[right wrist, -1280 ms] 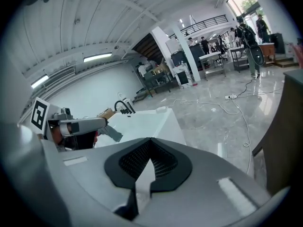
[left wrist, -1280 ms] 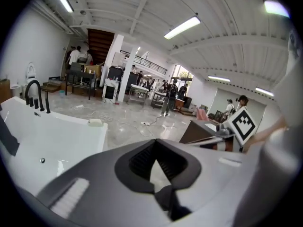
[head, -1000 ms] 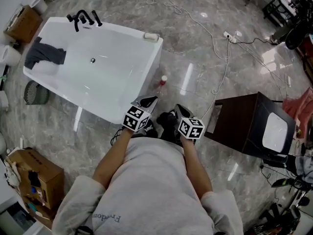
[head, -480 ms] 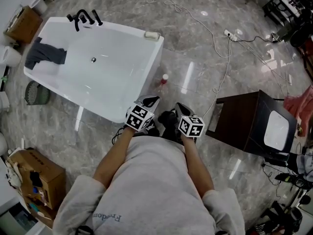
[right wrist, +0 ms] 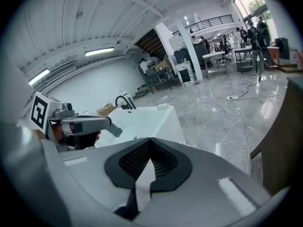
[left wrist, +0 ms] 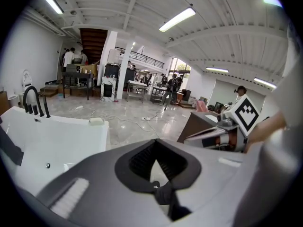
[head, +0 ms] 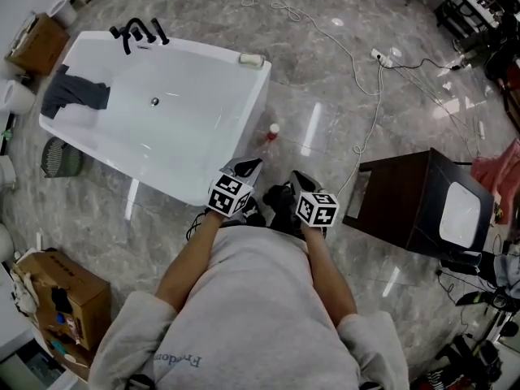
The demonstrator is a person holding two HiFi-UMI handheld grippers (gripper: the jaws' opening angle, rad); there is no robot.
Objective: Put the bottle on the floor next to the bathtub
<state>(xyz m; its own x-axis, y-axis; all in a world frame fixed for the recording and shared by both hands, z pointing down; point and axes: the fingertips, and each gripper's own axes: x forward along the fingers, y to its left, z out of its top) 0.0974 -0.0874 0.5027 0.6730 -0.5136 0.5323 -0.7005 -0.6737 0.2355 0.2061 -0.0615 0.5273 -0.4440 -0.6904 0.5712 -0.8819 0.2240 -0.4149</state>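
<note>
Head view, looking steeply down: a white bathtub (head: 187,128) fills the upper left of the frame, with a black faucet (head: 140,31) at its far end and a dark cloth (head: 75,92) draped over its left rim. The bottle (head: 272,132), small with red on it, stands upright on the grey marble floor (head: 325,96) just beside the tub's right wall, slightly above the centre of the frame. Below it, at the centre, the person's two arms in pale sleeves hold the left tool (head: 247,168) and the right tool (head: 299,179) side by side, both apart from the bottle. A dark cabinet (head: 406,205) stands at the right, a cardboard box (head: 61,295) at the lower left, and a white cable (head: 370,128) trails across the floor.

Left gripper view: the left tool (left wrist: 155,144) has its jaws closed together with nothing between them. The bathtub (left wrist: 57,136) lies at the left, and the right tool (left wrist: 208,138) shows at the right edge.

Right gripper view: the right tool (right wrist: 150,144) is also closed and empty. The left tool (right wrist: 113,129) shows at the left, with the bathtub (right wrist: 147,119) behind it.
</note>
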